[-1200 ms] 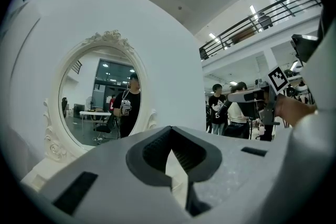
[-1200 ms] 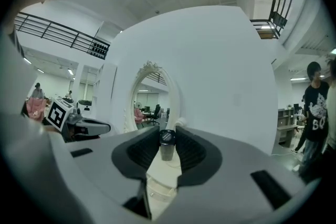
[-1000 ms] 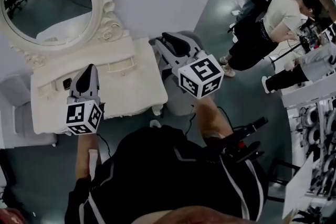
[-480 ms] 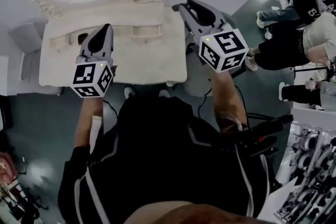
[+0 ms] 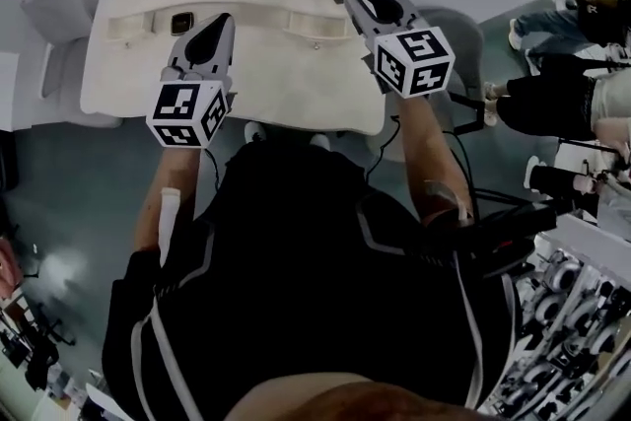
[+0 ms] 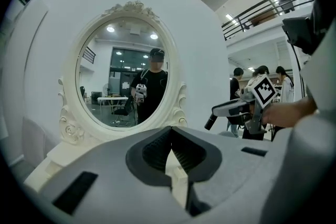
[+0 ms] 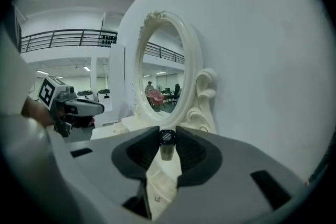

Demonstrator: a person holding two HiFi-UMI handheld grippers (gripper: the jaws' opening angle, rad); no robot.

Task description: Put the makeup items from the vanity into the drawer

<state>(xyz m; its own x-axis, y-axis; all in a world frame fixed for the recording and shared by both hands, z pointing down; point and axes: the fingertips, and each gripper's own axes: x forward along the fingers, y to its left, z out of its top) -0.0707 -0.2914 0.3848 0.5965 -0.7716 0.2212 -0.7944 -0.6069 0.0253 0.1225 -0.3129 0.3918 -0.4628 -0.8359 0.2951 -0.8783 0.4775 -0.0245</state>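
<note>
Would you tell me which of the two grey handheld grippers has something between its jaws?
The right gripper: its jaws clamp a small black-capped grey cylinder. The left gripper has its jaws together, with nothing between them.

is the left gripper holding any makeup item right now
No, the left gripper has its jaws closed together at the tips with nothing between them.
</note>
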